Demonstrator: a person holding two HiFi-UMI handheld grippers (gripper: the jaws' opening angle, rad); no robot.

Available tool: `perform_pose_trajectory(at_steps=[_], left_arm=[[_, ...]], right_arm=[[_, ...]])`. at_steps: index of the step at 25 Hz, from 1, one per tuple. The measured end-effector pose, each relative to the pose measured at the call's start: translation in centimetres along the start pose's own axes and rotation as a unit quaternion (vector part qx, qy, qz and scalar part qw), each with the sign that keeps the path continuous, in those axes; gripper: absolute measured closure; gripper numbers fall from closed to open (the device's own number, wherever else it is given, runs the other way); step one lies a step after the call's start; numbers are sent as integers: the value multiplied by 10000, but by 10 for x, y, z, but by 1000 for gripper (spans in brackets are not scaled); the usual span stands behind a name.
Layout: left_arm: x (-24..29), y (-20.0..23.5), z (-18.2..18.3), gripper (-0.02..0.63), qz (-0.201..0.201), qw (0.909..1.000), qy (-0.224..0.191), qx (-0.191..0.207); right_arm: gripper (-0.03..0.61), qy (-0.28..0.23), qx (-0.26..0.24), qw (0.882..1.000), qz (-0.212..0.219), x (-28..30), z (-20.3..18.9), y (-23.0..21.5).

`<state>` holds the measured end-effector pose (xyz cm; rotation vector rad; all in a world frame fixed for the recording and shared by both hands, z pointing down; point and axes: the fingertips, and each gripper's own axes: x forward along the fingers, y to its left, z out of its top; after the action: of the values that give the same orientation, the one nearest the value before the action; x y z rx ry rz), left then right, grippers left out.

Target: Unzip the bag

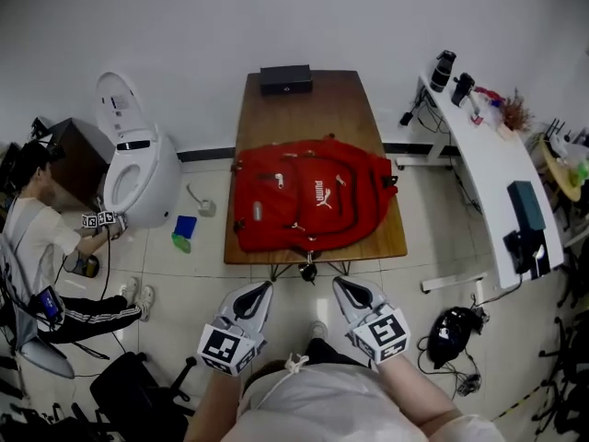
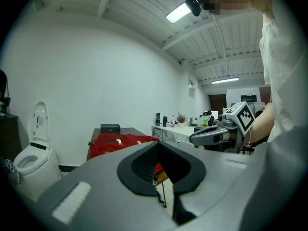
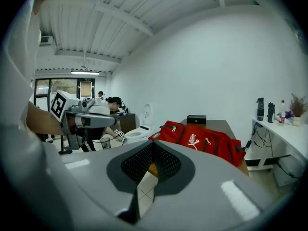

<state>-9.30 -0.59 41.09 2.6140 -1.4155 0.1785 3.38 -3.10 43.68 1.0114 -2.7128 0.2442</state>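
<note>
A red backpack (image 1: 313, 196) lies flat on the wooden table (image 1: 304, 99), its white logo facing up and its zippers closed as far as I can see. Both grippers hang low by my body, short of the table's near edge and well apart from the bag. My left gripper (image 1: 263, 289) is shut with nothing in it, and my right gripper (image 1: 339, 284) is also shut and empty. From the left gripper (image 2: 159, 170) view, the backpack (image 2: 120, 143) shows beyond the jaws. From the right gripper (image 3: 147, 170) view, the backpack (image 3: 202, 141) lies ahead to the right.
A black box (image 1: 285, 78) sits at the table's far end. A white toilet (image 1: 138, 168) stands to the left, with a person (image 1: 37, 238) crouched beside it. A white desk (image 1: 488, 155) with bottles runs along the right. A black chair (image 1: 138, 394) is near my left leg.
</note>
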Motion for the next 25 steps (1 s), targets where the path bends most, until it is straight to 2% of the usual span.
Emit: perform_pose_trajectory(at_steps=[3, 7, 11, 16, 20, 24, 25], left_arm=[[28, 15, 1, 606, 84, 9999, 41, -47], [56, 26, -8, 606, -12, 9998, 201, -72], [77, 35, -21, 607, -169, 9990, 413, -65], [93, 49, -34, 606, -567, 9970, 533, -57], [109, 64, -50, 606, -584, 9953, 756, -133], [136, 67, -75, 606, -849, 9921, 827, -414], [142, 67, -81, 606, -937, 9907, 845, -502]], right_arm=[[571, 144, 74, 9999, -23, 19, 0, -31], [571, 349, 226, 9991, -94, 39, -8, -55], [571, 621, 432, 9971, -84, 59, -23, -58], [571, 962, 767, 9922, -190, 85, -44, -58], [571, 1207, 1054, 9865, -332, 105, -65, -57], [566, 1720, 1328, 9757, -265, 127, -102, -53], [544, 1856, 1423, 9720, -208, 132, -111, -50]])
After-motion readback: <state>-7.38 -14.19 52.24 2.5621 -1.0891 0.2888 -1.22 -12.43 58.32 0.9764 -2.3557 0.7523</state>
